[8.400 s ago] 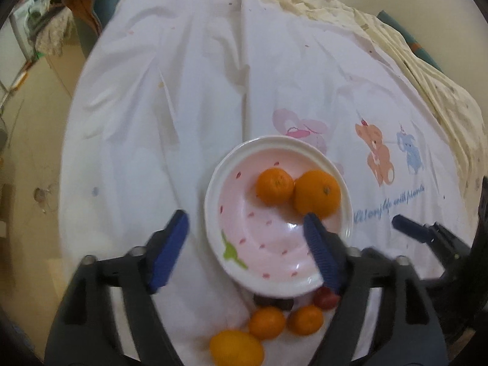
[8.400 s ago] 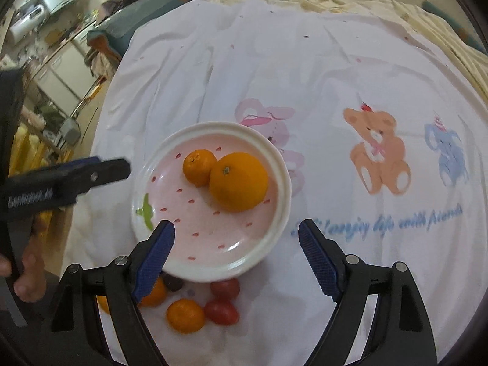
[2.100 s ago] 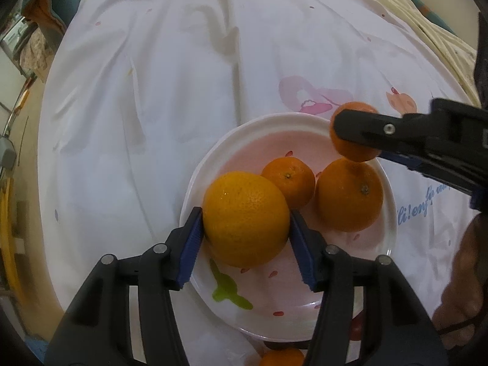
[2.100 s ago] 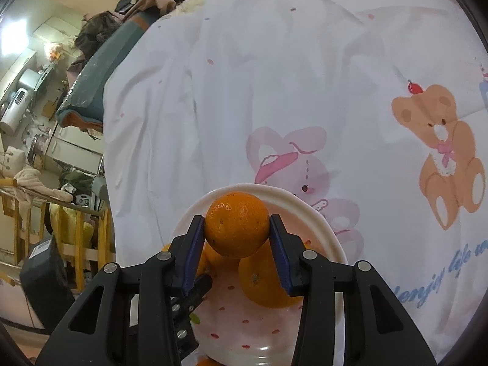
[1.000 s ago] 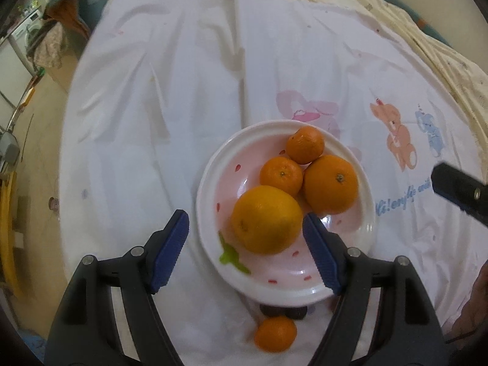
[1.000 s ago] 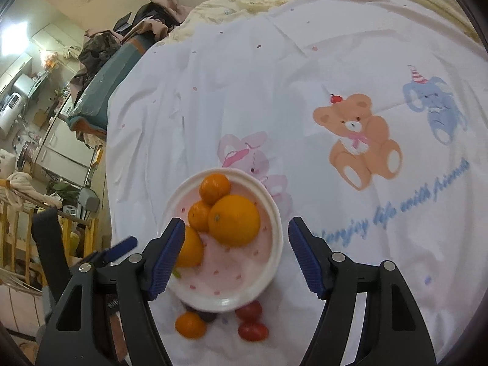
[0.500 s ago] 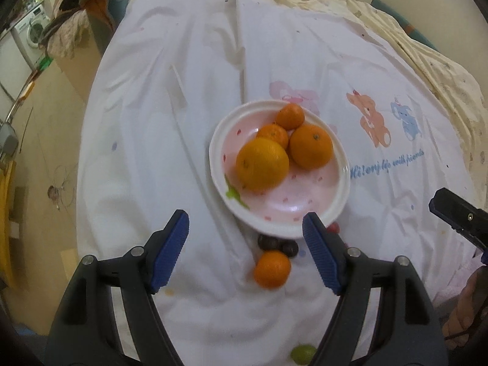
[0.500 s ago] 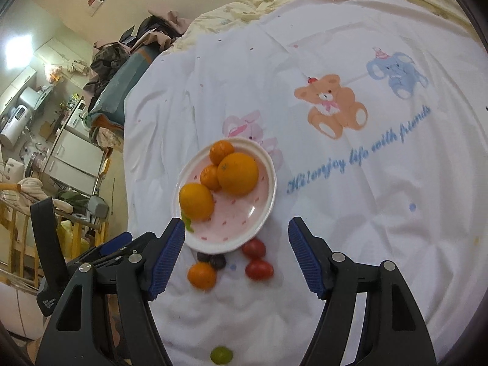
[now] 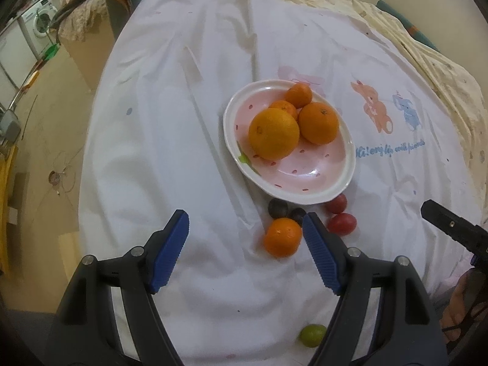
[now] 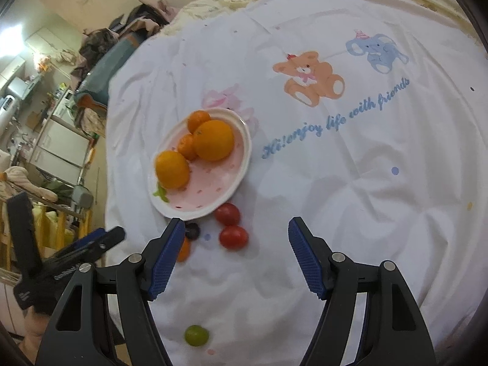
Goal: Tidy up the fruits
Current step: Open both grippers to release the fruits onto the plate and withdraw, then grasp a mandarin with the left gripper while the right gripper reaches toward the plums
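A pink plate (image 9: 323, 164) (image 10: 219, 183) on the white cloth holds several oranges, the biggest at its front left (image 9: 273, 133) (image 10: 172, 169). Off the plate's near rim lie a small orange (image 9: 282, 237) (image 10: 184, 248), two dark berries (image 9: 277, 208) (image 10: 192, 231) and two red tomatoes (image 9: 341, 223) (image 10: 233, 237). A green fruit (image 9: 312, 335) (image 10: 196, 335) lies nearer the cloth's edge. My left gripper (image 9: 245, 228) is open and empty, short of the small orange. My right gripper (image 10: 236, 238) is open and empty, with the tomatoes just ahead between its fingers.
The white cloth (image 10: 350, 183) carries a bear and elephant print (image 10: 308, 76) to the plate's right. The table edge drops to the floor (image 9: 39, 140) on the left. A person's hand (image 9: 457, 302) shows at the right edge of the left wrist view.
Both grippers have drawn back from the plate, open and empty. The plate now sits farther off, and the loose fruit and the green fruit have come into view.
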Motion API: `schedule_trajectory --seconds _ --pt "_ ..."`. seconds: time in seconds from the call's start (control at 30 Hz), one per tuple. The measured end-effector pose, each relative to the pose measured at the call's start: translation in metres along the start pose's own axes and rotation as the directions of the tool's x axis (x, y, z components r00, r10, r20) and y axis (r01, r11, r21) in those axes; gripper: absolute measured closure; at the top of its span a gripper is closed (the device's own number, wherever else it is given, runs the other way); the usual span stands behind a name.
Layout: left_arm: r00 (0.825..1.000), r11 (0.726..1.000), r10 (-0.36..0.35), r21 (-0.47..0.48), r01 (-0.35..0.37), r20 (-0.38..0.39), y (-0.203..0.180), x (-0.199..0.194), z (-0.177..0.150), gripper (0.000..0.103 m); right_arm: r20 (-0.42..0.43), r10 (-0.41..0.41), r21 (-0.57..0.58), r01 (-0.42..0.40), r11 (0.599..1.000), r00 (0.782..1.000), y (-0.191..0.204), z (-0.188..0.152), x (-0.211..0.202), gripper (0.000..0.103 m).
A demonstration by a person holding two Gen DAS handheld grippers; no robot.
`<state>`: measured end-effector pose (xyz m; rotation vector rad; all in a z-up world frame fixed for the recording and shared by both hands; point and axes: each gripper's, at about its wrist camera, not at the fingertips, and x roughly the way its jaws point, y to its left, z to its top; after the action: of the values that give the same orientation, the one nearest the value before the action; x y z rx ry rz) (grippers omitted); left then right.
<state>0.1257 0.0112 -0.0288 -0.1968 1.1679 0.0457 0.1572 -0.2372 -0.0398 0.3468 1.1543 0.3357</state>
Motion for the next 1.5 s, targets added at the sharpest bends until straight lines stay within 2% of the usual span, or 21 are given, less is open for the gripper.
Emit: schedule_trajectory --seconds 0.17,0.37,0.63,0.77,0.9,0.97,1.07,1.37,1.5 --pt "1.0 0.999 0.015 -0.036 -0.016 -0.005 0.007 0.01 0.001 0.029 -0.018 0.004 0.014 -0.004 1.0 1.0 -0.003 0.0 0.013 0.03" --pt "0.998 0.999 -0.018 -0.049 0.015 -0.062 0.007 0.025 -0.003 0.029 -0.043 0.004 0.001 -0.004 1.0 0.999 -0.001 -0.001 0.028 0.03" --pt "0.988 0.998 -0.023 0.056 0.032 -0.151 -0.023 0.054 -0.018 0.03 -0.071 0.002 0.052 0.002 0.999 0.997 -0.014 0.002 0.039 0.03" --pt "0.989 0.992 -0.003 0.123 0.021 -0.15 -0.038 0.063 -0.022 0.034 -0.078 0.006 0.069 -0.001 0.998 0.997 -0.019 0.003 0.041 0.03" --pt "0.986 0.986 0.025 0.166 0.002 -0.163 -0.046 0.071 -0.022 0.049 -0.077 0.007 0.076 -0.001 0.997 0.997 -0.02 0.004 0.041 0.03" --pt "0.985 0.988 0.03 0.157 -0.003 -0.17 -0.044 0.074 -0.022 0.053 -0.078 0.006 0.078 0.0 0.997 0.997 -0.021 0.005 0.041 0.03" --pt "0.985 0.989 -0.011 0.146 0.036 -0.173 -0.043 0.072 -0.02 0.067 -0.083 0.005 0.079 0.001 0.997 0.996 -0.021 0.005 0.043 0.03" --pt "0.987 0.995 -0.028 0.085 0.042 -0.156 -0.028 0.058 -0.017 0.068 -0.102 0.006 0.057 0.0 0.998 0.995 -0.014 0.003 0.047 0.03" --pt "0.99 0.999 -0.031 0.024 0.035 -0.139 -0.009 0.046 -0.014 0.068 -0.124 0.026 0.037 -0.021 0.999 0.992 -0.002 0.0 0.052 0.03"
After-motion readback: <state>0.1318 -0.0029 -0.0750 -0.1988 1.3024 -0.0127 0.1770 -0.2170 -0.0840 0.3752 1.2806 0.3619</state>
